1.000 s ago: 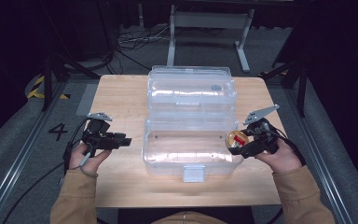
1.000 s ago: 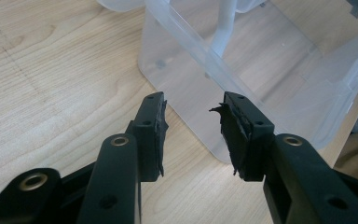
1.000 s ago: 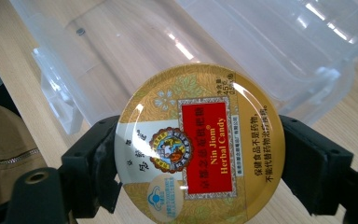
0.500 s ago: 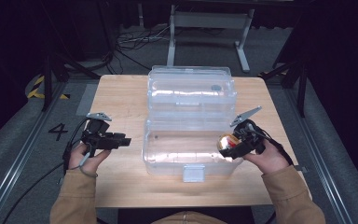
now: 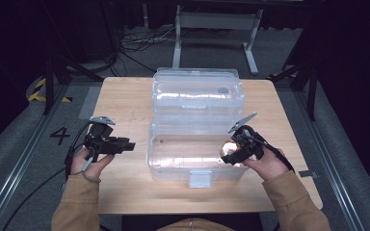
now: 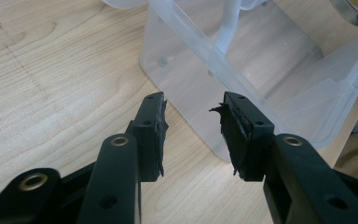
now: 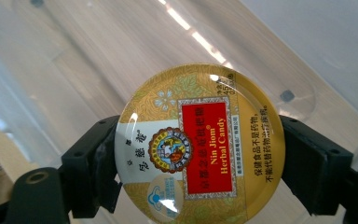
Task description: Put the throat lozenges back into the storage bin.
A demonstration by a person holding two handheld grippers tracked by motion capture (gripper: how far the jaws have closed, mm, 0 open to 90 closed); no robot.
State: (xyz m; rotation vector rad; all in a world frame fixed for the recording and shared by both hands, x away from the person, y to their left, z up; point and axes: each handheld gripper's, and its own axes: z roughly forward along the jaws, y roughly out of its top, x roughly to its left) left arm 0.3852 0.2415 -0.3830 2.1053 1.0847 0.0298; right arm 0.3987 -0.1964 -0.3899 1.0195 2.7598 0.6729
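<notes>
- The right gripper (image 5: 232, 153) holds a round candy tin (image 7: 199, 145) between its jaws, over the right part of the open clear plastic box (image 5: 192, 159). The tin's red label reads "Nin Jiom Herbal Candy", with Chinese writing.
- The left gripper (image 6: 193, 122) is half open and empty, just beside the box's left wall.
- The box's raised lid (image 5: 197, 94) stands behind, on the wooden table (image 5: 125, 96).

A light wood-grain surface (image 5: 125, 106) carries one thing directly: a clear plastic storage box (image 5: 192, 161) near its middle, lid swung open toward the far edge. Around the box the wood is bare, and grey floor (image 5: 24, 159) surrounds it
</notes>
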